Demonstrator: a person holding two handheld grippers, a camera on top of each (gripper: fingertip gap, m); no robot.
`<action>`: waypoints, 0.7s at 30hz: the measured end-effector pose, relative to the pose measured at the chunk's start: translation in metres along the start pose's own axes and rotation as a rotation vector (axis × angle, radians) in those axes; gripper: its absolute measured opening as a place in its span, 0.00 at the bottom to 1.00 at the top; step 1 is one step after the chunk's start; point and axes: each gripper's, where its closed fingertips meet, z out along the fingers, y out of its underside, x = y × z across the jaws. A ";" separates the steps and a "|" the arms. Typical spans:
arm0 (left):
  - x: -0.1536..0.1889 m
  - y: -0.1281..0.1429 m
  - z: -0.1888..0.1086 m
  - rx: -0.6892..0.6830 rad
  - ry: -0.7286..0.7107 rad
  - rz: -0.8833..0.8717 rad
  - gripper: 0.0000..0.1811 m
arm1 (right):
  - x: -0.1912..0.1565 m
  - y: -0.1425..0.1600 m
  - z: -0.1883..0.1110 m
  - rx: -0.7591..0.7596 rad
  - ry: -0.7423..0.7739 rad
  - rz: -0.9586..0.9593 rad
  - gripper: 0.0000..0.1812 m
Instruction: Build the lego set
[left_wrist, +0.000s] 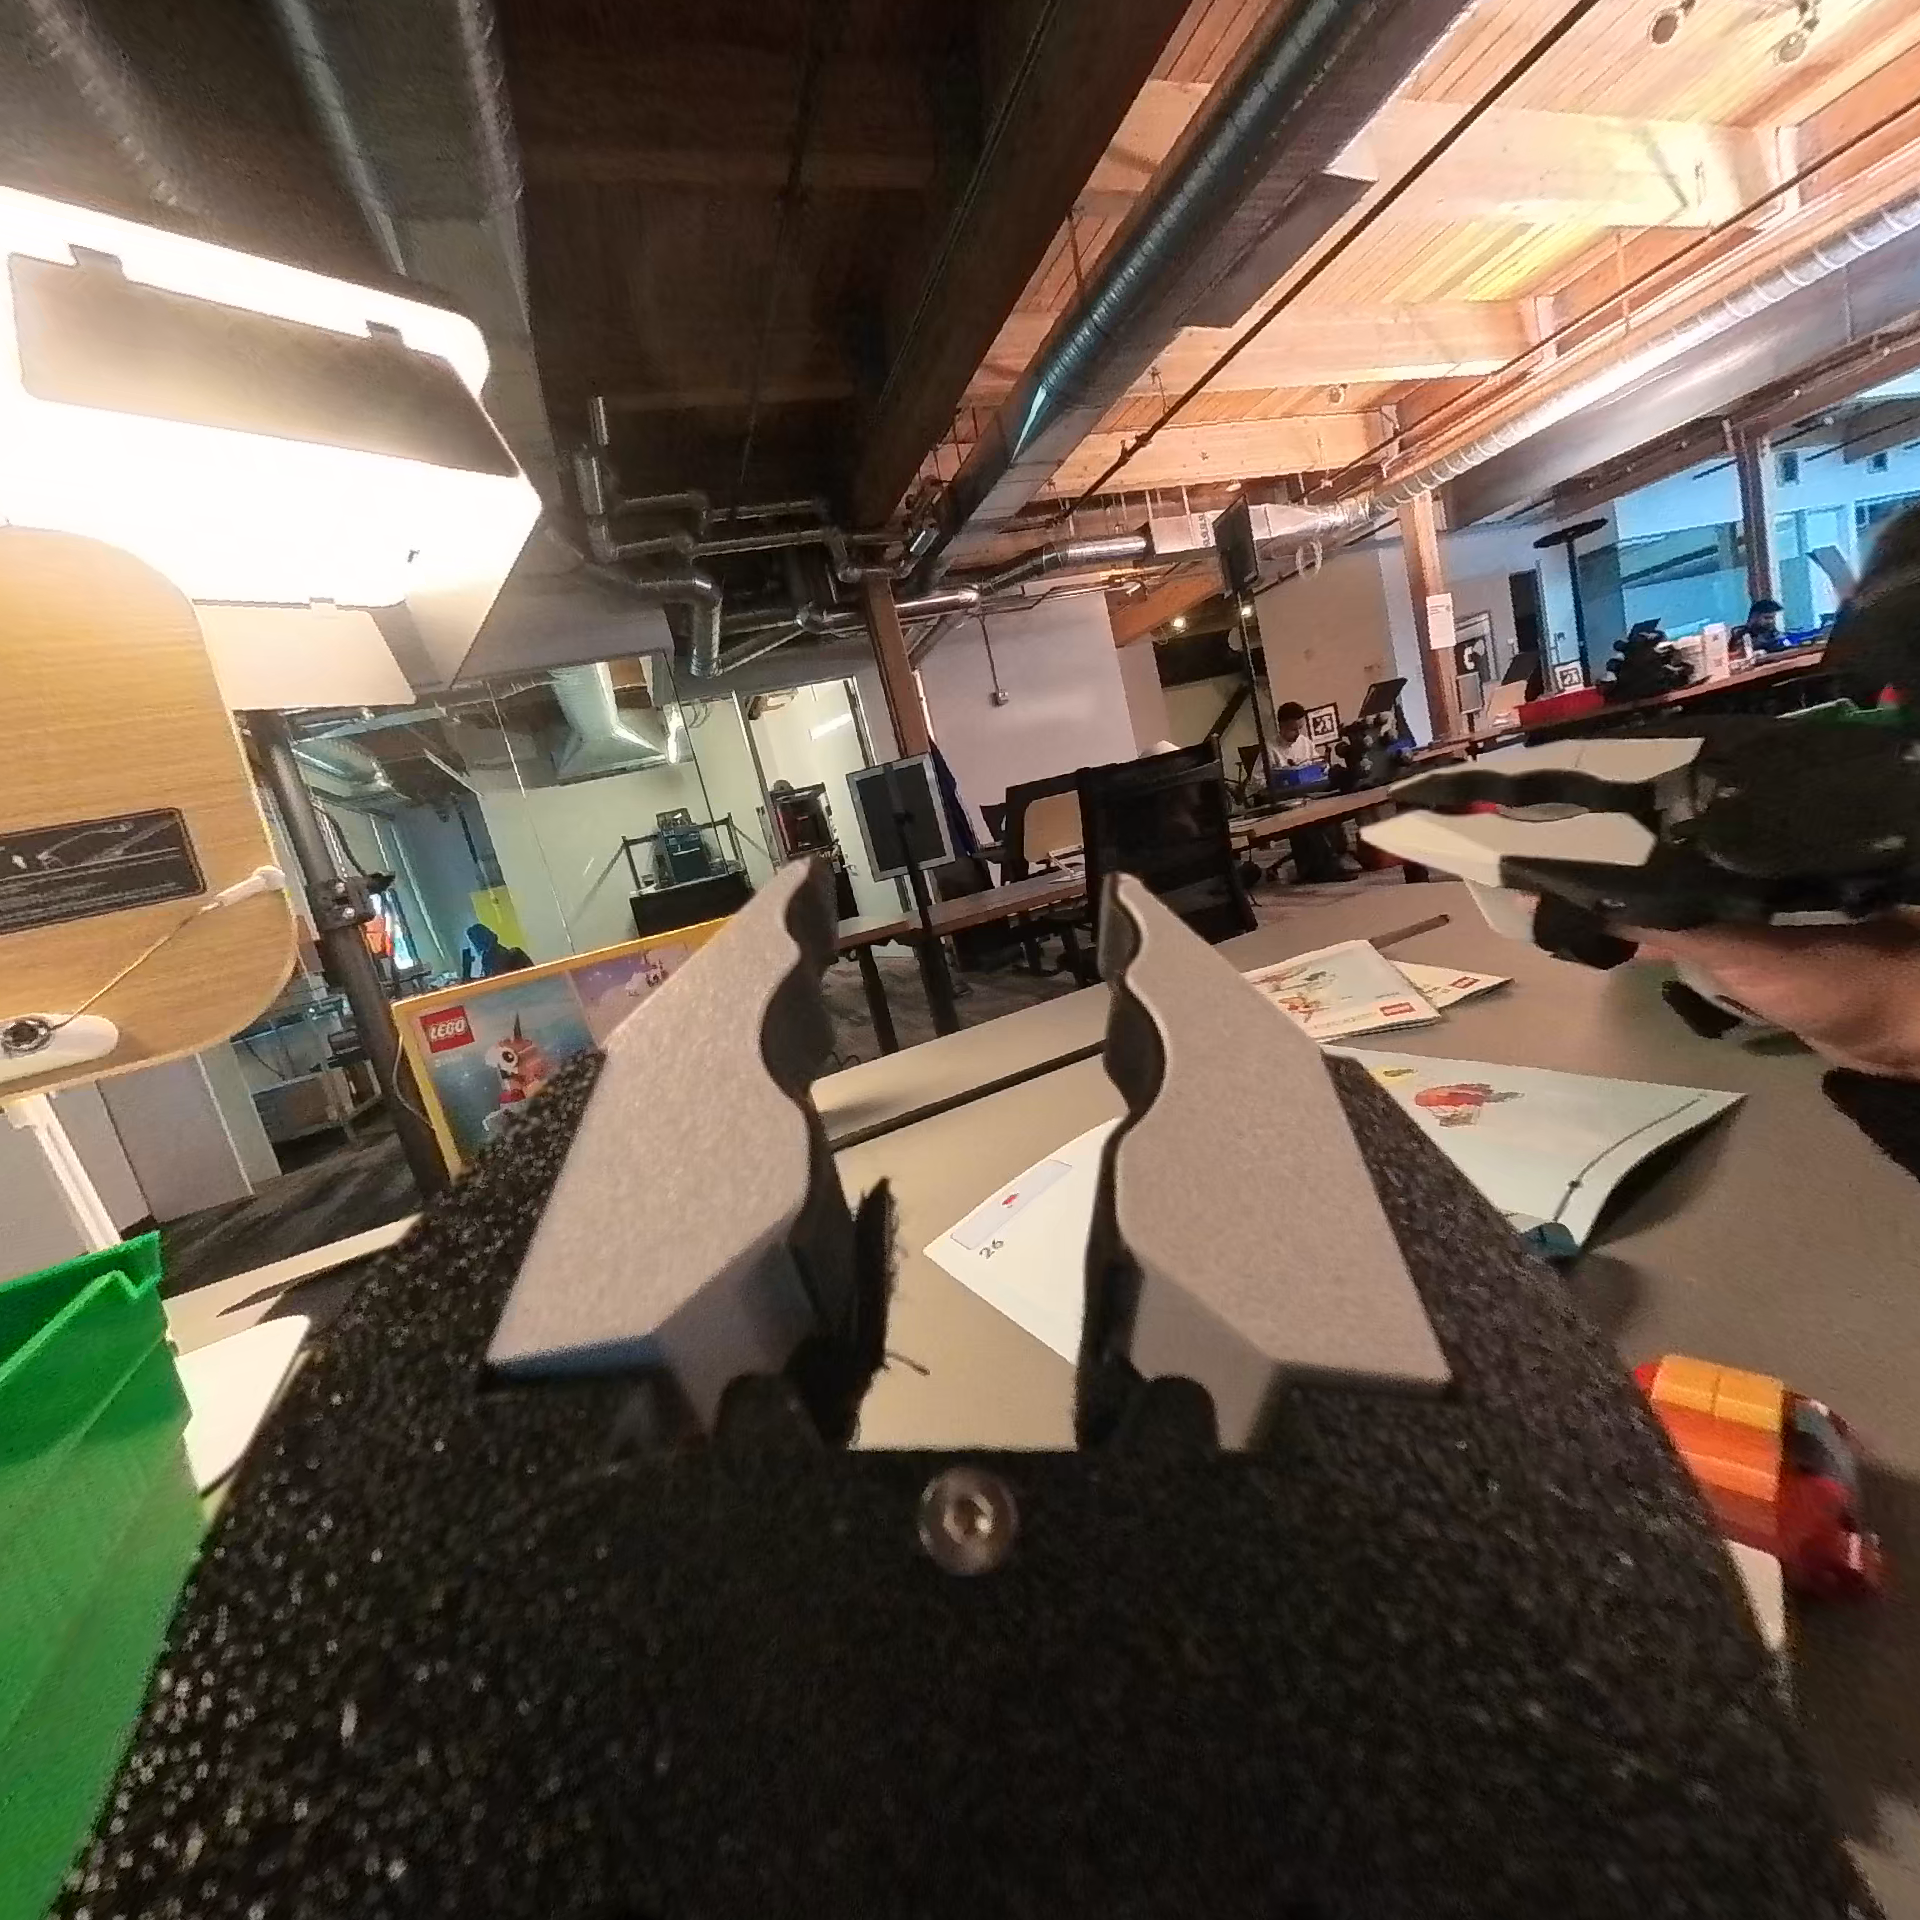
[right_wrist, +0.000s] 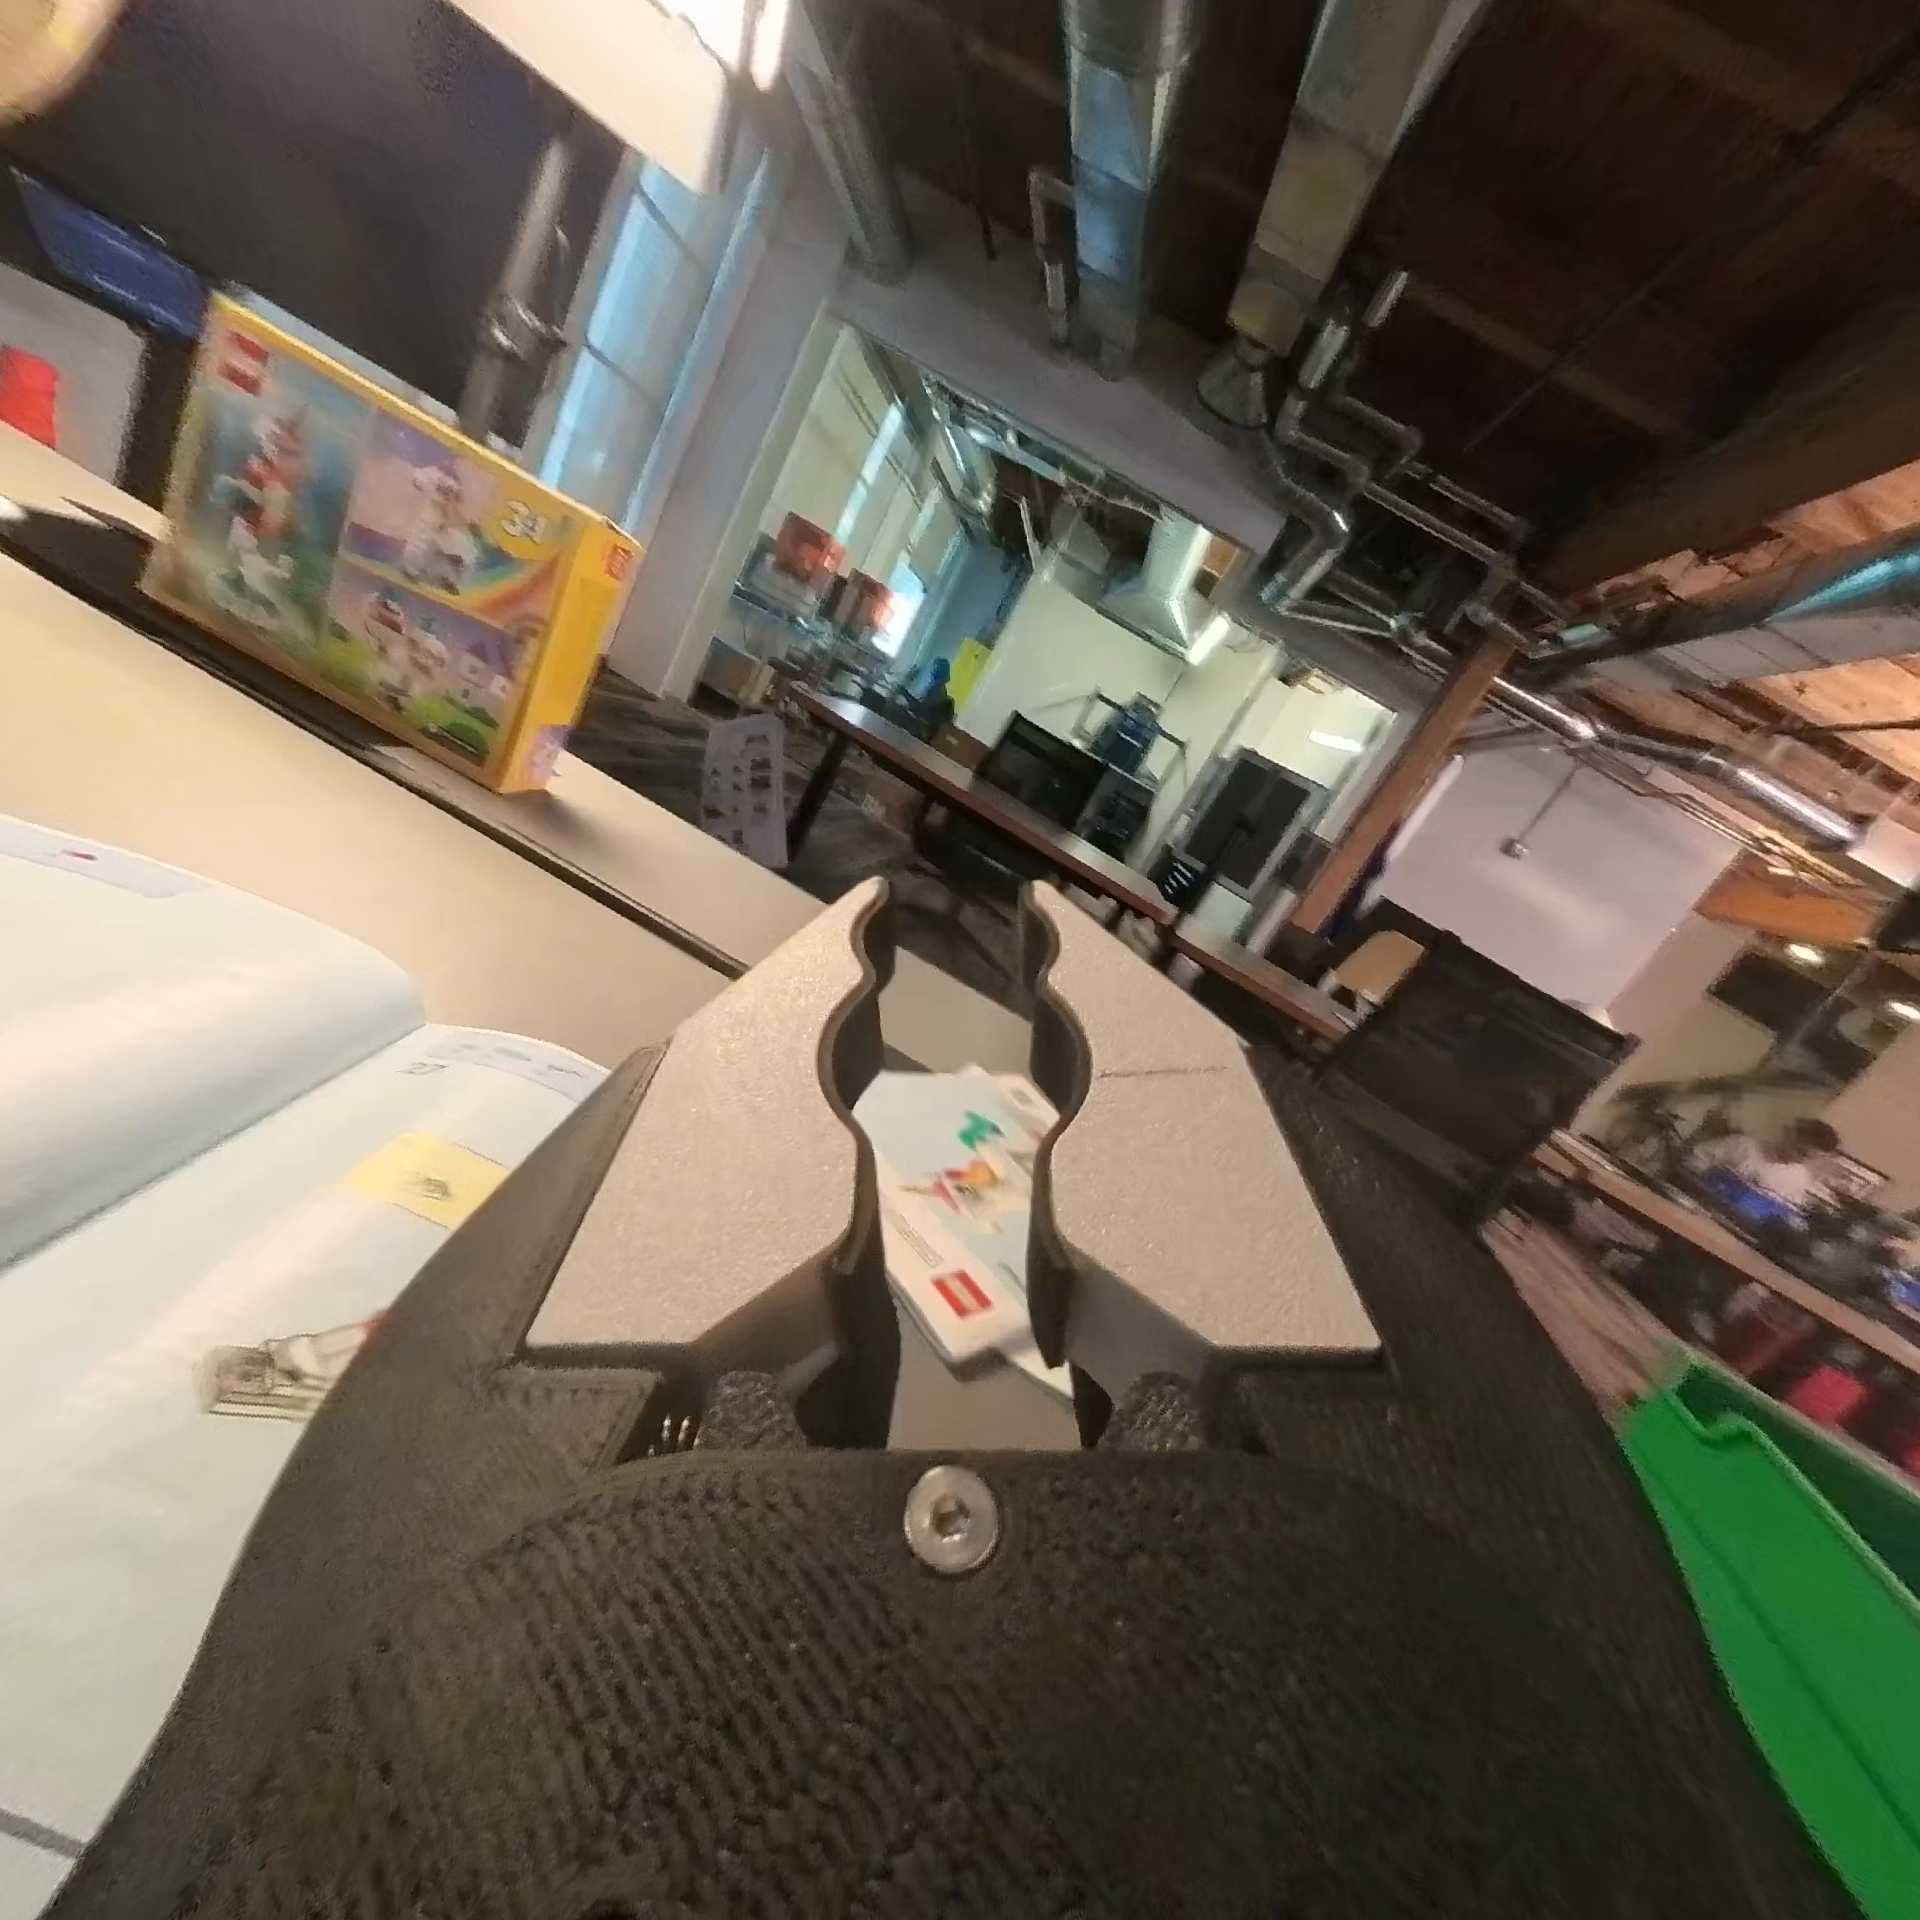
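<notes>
- The left gripper (left_wrist: 966, 904) is raised above the grey counter (left_wrist: 1714, 1278), its grey fingers (left_wrist: 717, 1091) spread wide with nothing between them.
- In the left wrist view, the right gripper (left_wrist: 1397, 816) comes in at about 3 o'clock, a hand (left_wrist: 1787, 997) wrapped under it. Its white-tipped fingers sit close together from this angle, and something small and red shows at the gap, too blurred to name.
- In its own view the right gripper (right_wrist: 956, 914) has its fingers (right_wrist: 1153, 1122) apart by a moderate gap, narrower than the left pair, and I see nothing gripped between them.
- The part-built lego model (left_wrist: 1756, 1455), a small block of orange, yellow and red bricks, sits on the counter at about 4 o'clock of the left gripper, clear of both pairs of fingers.
- An open instruction booklet (left_wrist: 1538, 1132) lies flat on the counter beyond the left fingers, toward 2 o'clock; in the right wrist view its pale pages (right_wrist: 156, 1091) fill the 9 o'clock side.
- A thinner closed booklet (left_wrist: 1340, 987) rests farther along, near 1 o'clock, and shows through the gap of the right fingers in that view.
- The yellow lego box (right_wrist: 384, 561) stands upright on the far counter at about 10 o'clock in the right wrist view.
- A green bin (left_wrist: 73, 1507) sits at the 8 o'clock edge of the left wrist view.
</notes>
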 end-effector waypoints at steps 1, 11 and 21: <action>-0.001 -0.001 0.000 0.004 -0.003 -0.002 0.26 | -0.004 -0.006 -0.001 0.033 -0.027 0.019 0.12; 0.003 -0.001 0.001 0.005 0.017 0.007 0.23 | -0.004 -0.008 -0.001 0.051 -0.040 0.048 0.12; 0.006 0.000 0.002 0.002 0.031 0.006 0.21 | -0.004 -0.005 0.000 0.035 -0.036 0.042 0.12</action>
